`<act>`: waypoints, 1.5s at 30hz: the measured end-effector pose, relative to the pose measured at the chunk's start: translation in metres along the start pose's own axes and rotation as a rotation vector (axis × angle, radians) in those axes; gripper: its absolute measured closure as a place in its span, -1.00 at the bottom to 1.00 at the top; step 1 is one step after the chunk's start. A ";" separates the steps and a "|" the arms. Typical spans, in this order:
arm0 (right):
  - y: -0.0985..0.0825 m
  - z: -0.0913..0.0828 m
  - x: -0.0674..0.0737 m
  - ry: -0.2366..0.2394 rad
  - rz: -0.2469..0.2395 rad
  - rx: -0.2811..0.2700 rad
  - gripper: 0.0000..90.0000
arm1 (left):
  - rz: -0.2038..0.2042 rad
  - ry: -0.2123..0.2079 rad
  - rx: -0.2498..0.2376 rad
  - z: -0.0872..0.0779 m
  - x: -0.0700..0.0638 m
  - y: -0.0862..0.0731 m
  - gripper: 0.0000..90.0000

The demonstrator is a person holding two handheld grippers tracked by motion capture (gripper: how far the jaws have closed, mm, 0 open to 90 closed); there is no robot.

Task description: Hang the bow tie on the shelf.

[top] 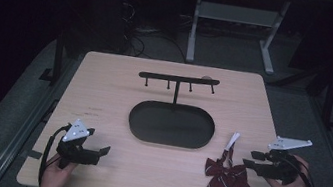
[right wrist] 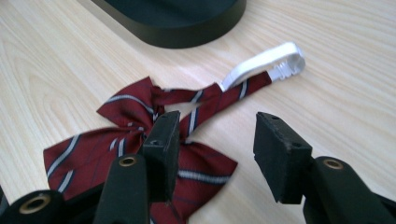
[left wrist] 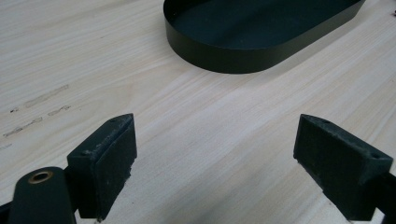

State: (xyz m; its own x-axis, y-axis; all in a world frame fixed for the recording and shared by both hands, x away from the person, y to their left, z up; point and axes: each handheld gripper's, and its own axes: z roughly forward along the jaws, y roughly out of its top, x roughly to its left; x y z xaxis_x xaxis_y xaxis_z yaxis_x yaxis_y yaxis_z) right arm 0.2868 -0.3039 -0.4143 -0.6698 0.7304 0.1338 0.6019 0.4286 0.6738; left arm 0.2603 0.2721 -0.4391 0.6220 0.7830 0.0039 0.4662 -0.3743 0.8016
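Right gripper [right wrist: 212, 151], jaws apart and empty, hangs over soft, light bow tie [right wrist: 140, 140]; its narrow strap [right wrist: 219, 95] looks easiest to pinch.

A: What stands at the centre of the desk [top: 105, 84]?

B: A black oval tray [top: 171, 124], with a thin post rising from its far rim to a horizontal bar [top: 179, 79] bearing four short pegs.

A: And nearer the person?

B: A dark red striped bow tie [top: 227, 178] lies flat to the tray's right, its strap ending in a white clasp [top: 232, 140] that points toward the tray. The right gripper [top: 254, 159] hovers just beside the bow, fingers parted with nothing between them. The left gripper [top: 100, 152] sits at the near left corner, well apart from the tray, fingers also parted.
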 end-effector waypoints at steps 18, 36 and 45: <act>0.040 0.025 -0.017 0.011 0.002 0.076 0.30 | -0.005 -0.008 -0.005 0.002 -0.001 0.000 -0.71; 0.050 0.072 -0.036 0.019 0.051 0.201 0.84 | -0.001 -0.012 -0.002 0.002 -0.001 0.001 -0.71; 0.061 0.087 -0.025 0.027 0.010 0.207 0.86 | 0.001 -0.013 -0.002 0.002 -0.001 0.001 -0.71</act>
State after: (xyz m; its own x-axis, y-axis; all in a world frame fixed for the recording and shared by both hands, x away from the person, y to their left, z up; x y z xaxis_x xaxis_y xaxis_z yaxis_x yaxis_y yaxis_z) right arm 0.3776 -0.2495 -0.4397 -0.6735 0.7214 0.1612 0.6828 0.5238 0.5093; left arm 0.2610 0.2698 -0.4394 0.6304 0.7763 -0.0026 0.4645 -0.3745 0.8025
